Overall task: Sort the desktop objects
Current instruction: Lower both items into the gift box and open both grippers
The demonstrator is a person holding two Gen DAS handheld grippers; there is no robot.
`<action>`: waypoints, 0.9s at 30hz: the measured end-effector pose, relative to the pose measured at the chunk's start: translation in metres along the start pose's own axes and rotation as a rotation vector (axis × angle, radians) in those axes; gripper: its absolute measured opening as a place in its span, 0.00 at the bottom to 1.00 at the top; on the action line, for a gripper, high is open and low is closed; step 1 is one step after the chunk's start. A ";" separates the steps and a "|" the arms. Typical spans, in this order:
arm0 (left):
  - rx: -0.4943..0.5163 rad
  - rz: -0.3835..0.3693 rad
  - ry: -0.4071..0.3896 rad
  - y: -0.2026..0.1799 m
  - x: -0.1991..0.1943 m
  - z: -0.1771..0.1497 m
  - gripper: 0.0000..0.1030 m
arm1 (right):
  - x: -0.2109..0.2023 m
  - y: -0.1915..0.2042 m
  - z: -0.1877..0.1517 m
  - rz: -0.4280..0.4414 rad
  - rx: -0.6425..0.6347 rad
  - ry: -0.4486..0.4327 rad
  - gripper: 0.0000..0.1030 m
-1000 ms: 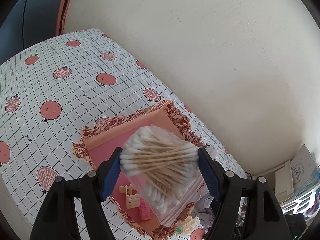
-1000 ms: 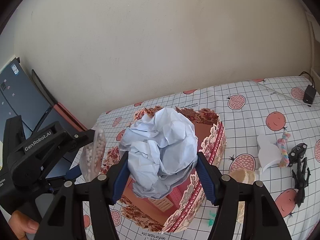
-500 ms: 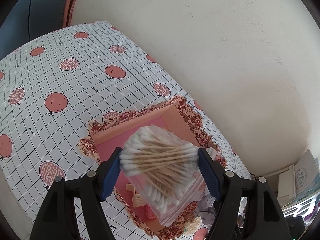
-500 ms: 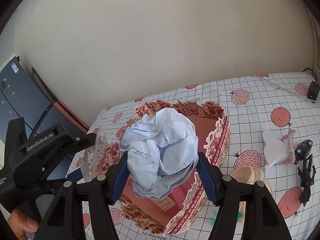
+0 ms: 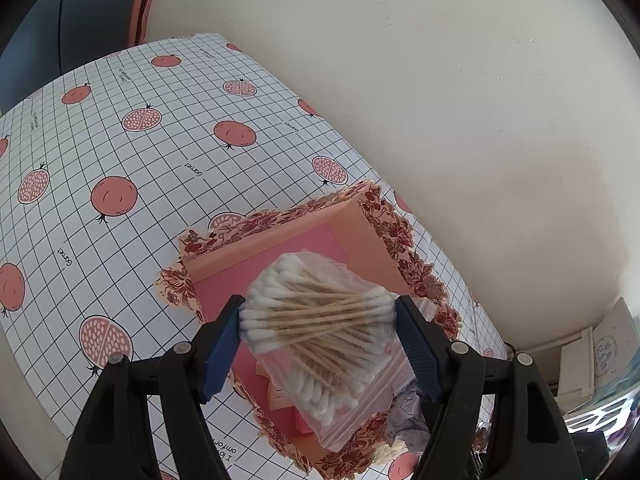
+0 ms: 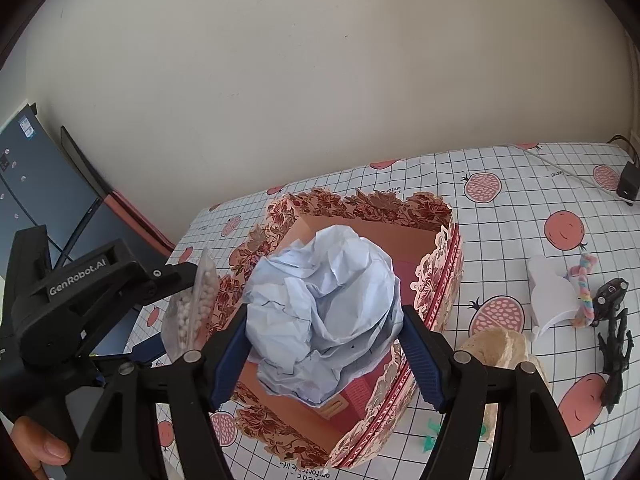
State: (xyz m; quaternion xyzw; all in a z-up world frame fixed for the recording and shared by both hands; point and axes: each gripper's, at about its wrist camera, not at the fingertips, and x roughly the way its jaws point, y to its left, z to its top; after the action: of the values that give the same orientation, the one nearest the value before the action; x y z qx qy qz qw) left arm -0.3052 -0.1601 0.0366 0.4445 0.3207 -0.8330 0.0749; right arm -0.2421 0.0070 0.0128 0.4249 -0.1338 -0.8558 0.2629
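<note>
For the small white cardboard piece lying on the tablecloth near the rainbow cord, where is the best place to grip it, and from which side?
Grip the white cardboard piece across its narrower far end, coming from above. It appears to lie nearly flat, and the rainbow twisted cord crowds its right edge.

Both views are bright and evenly lit by soft daylight, perhaps from the right, where the wall point(image 5: 460, 100) looks slightly warmer. Shadows are faint and diffuse. Focus is crisp up close and across the tablecloth point(image 6: 520, 200). Heavy fisheye bending curves its grid, and dark vignetting fills every corner.
</note>
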 end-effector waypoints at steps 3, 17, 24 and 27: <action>-0.007 -0.003 0.009 0.001 0.002 0.000 0.74 | -0.002 0.000 -0.001 0.002 0.005 0.003 0.73; 0.000 -0.010 0.020 -0.002 0.002 -0.001 0.79 | -0.003 0.001 -0.001 0.006 0.006 -0.003 0.81; 0.007 -0.007 0.033 -0.003 0.005 -0.003 0.80 | -0.004 -0.003 0.000 -0.004 0.015 -0.002 0.82; 0.001 0.000 0.034 -0.003 0.006 -0.004 0.84 | -0.006 -0.006 0.002 -0.012 0.016 -0.007 0.82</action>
State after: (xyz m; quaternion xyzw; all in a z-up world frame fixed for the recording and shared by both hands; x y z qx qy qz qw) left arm -0.3068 -0.1546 0.0319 0.4586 0.3216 -0.8255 0.0690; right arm -0.2423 0.0149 0.0150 0.4247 -0.1389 -0.8578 0.2540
